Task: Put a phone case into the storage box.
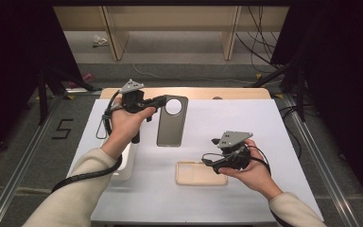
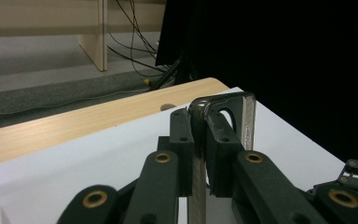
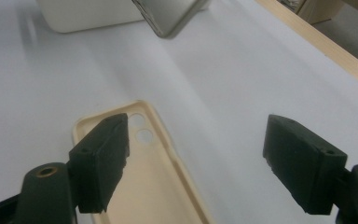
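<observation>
1. The left hand-held gripper [image 1: 163,100] is clamped on the top edge of the grey phone case [image 1: 172,121], holding it above the tabletop [image 1: 246,123].
2. The right hand-held gripper [image 3: 196,154] has its jaws spread wide, with nothing between them, just above the beige phone case [image 1: 196,173].
3. The beige phone case lies flat, nearer the person than the grey phone case.

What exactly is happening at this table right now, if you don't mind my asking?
A person works with two handheld grippers. The left gripper is shut on the edge of a dark phone case, holding it off the white table. The right gripper stands open above a beige phone case lying flat.
</observation>
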A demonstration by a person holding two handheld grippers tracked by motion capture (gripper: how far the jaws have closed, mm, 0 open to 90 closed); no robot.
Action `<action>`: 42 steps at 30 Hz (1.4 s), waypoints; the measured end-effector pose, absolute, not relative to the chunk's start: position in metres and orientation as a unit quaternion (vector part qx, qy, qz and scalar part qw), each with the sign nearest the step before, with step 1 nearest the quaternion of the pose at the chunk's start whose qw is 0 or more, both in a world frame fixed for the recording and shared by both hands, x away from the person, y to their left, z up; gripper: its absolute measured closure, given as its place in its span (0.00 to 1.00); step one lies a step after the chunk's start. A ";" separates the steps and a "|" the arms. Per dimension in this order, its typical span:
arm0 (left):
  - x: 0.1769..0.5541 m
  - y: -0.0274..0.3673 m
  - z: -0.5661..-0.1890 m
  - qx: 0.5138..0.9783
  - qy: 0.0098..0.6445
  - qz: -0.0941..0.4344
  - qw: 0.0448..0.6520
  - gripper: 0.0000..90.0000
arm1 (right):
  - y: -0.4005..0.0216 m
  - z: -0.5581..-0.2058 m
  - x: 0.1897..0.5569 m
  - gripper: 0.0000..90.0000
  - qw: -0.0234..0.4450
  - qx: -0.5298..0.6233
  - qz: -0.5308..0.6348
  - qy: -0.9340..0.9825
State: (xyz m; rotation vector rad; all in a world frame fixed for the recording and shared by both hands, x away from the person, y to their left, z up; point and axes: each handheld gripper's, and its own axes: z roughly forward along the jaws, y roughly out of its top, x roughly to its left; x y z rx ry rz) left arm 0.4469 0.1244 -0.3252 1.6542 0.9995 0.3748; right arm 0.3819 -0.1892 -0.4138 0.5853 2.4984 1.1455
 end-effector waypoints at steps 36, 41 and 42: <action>0.449 0.190 -0.305 0.674 0.420 0.202 0.573 0.91 | -0.207 -0.417 0.388 0.22 0.160 0.252 0.407 0.863; 0.450 0.194 -0.305 0.677 0.415 0.210 0.571 0.91 | -0.208 -0.417 0.389 0.21 0.163 0.254 0.410 0.861; 0.450 0.195 -0.305 0.677 0.414 0.211 0.571 0.91 | -0.208 -0.417 0.389 0.21 0.163 0.255 0.411 0.860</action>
